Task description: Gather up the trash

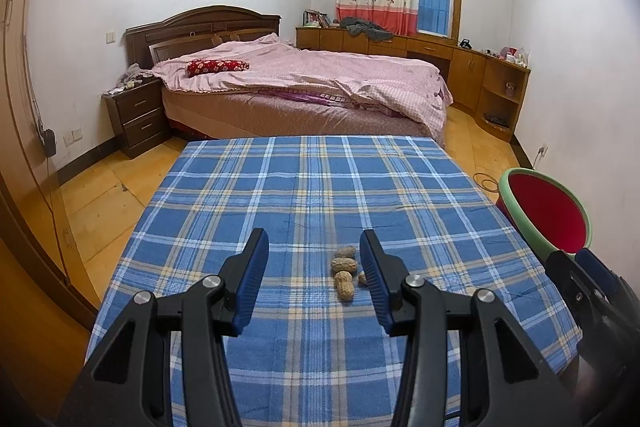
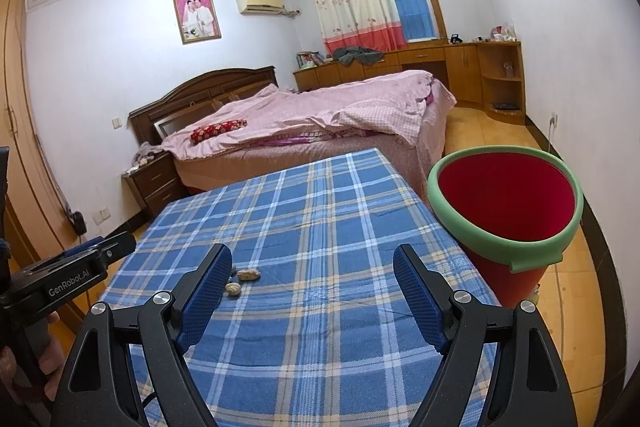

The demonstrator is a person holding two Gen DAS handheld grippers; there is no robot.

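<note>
Peanuts [image 1: 343,269]: four on cloth [image 1: 312,187] | bucket [image 2: 504,203]: one | both grippers' fingers [image 1: 254,267]: spread wide, holding nothing

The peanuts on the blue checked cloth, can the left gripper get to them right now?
Probably yes. The left gripper is open and empty, and the peanuts lie on the cloth just ahead, close beside its right finger. Nothing covers them, so a small shift right should do it.

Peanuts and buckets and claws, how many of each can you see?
Peanuts on the plaid tablecloth: 4
Red bucket with green rim: 1
Claws: 2, left claw, right claw
Total: 7
</note>
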